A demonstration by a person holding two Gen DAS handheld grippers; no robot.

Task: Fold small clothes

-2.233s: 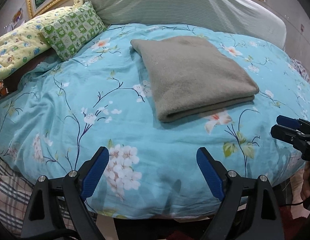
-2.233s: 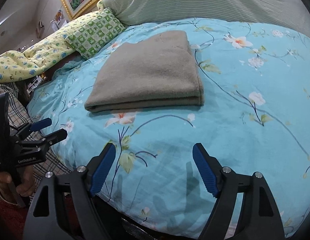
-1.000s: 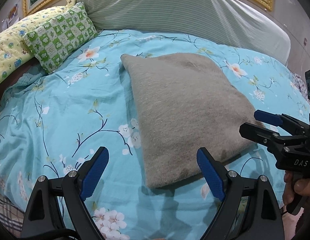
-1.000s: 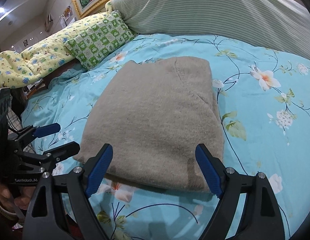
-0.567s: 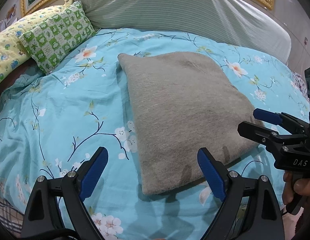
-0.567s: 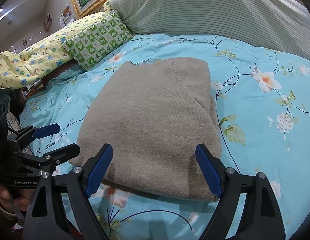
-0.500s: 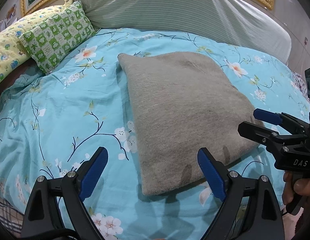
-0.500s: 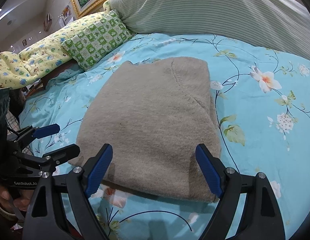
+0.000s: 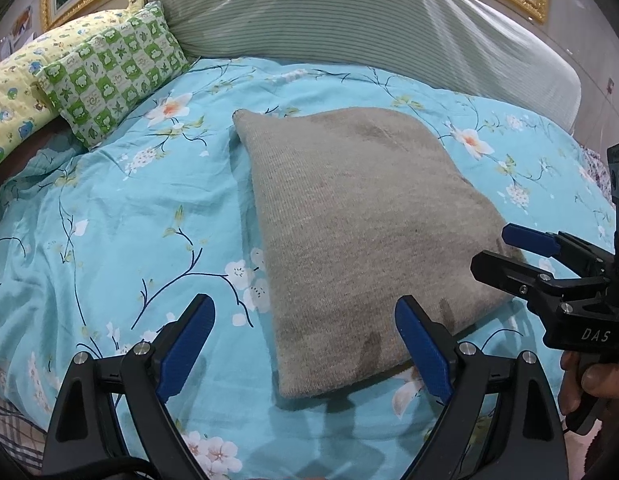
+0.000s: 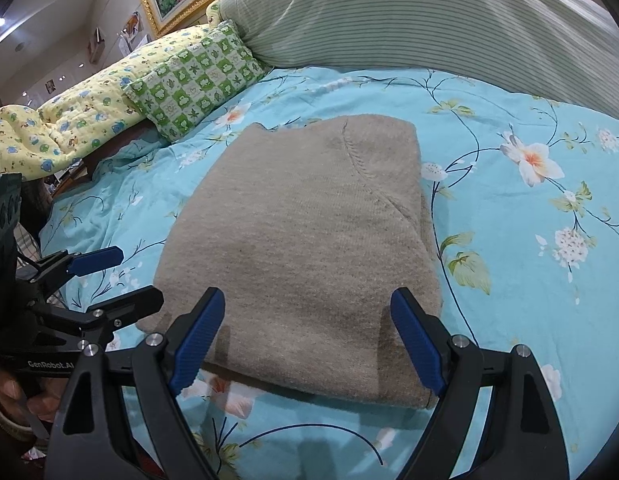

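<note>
1. The folded grey-brown sweater (image 9: 361,236) (image 10: 305,248) lay flat on the blue floral duvet (image 9: 121,208) (image 10: 529,248), in a neat rectangle with its layered edge toward the cameras.
2. The left gripper (image 9: 305,344) (image 10: 109,280) hovered at the sweater's near left corner, jaws spread wide and holding nothing; its right finger overlapped the sweater's near edge in view.
3. The right gripper (image 10: 307,340) (image 9: 505,248) was at the sweater's near right edge, likewise spread apart and empty, both fingers over the near hem.
4. A green checked pillow (image 9: 113,76) (image 10: 197,80) sat beyond the sweater's far left corner.
5. A striped bolster (image 9: 349,12) (image 10: 429,12) ran behind the sweater's far edge.
6. A yellow printed quilt (image 10: 69,120) lay left of the sweater, beyond the pillow.
</note>
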